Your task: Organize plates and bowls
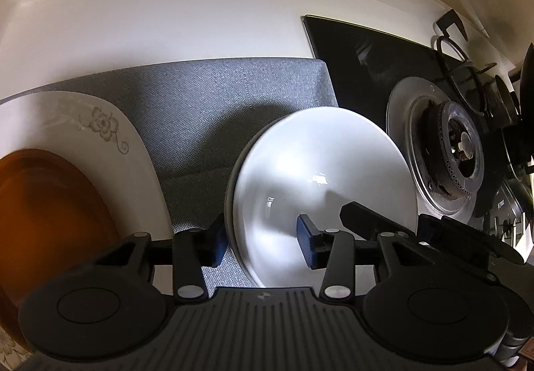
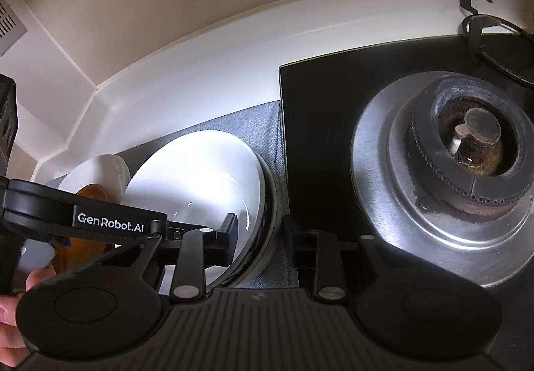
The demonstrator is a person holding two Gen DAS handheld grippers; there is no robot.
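White bowls (image 1: 320, 177), stacked (at least two rims visible), sit on the grey mat (image 1: 200, 110) on the desk, just beside the black hob (image 2: 320, 150). Left gripper (image 1: 263, 241) straddles the near-left rim, jaws apart, one pad inside and one outside, not clamped. Right gripper (image 2: 260, 237) does the same on the right rim, also open. Opposite-side grips likely so the stack lifts level. Floral white plate (image 1: 110, 144) with amber plate (image 1: 43, 214) on top sits left on the mat, apart from the bowls. Burner (image 2: 467, 150) close on the right: watch clearance.
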